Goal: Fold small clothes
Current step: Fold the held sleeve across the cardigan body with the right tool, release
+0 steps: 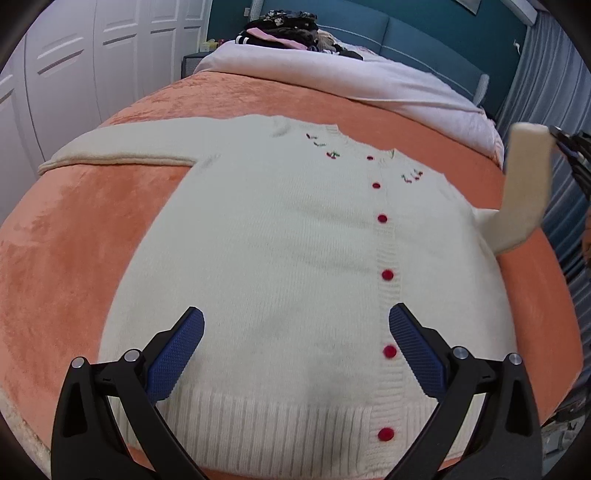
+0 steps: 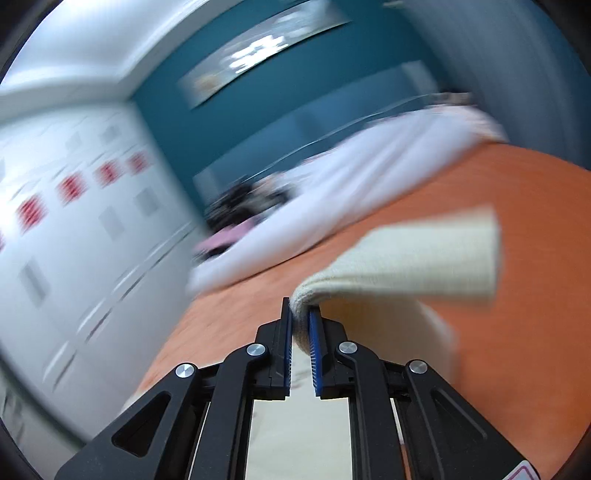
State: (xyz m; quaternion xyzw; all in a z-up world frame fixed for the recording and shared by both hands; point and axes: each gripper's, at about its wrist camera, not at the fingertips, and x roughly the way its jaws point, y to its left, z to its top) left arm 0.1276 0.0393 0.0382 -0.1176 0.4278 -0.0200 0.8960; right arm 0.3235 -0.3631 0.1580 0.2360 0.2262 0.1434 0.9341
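A cream knit cardigan [image 1: 280,251] with red buttons and cherry embroidery lies flat, front up, on an orange blanket [image 1: 66,229]. Its left sleeve [image 1: 114,153] lies stretched out to the left. My left gripper [image 1: 295,332] is open and empty, hovering above the hem. My right gripper [image 2: 300,317] is shut on the cardigan's right sleeve [image 2: 417,254], which it holds lifted off the blanket; the cuff end droops past the fingers. In the left wrist view that raised sleeve [image 1: 524,184] stands up at the right edge. The right wrist view is motion-blurred.
The orange blanket covers a bed with a white sheet [image 1: 332,74] behind it. A pile of dark and pink clothes [image 1: 284,29] sits at the head by the teal headboard [image 1: 424,40]. White wardrobe doors [image 1: 74,74] stand at the left, grey curtains [image 1: 554,74] at the right.
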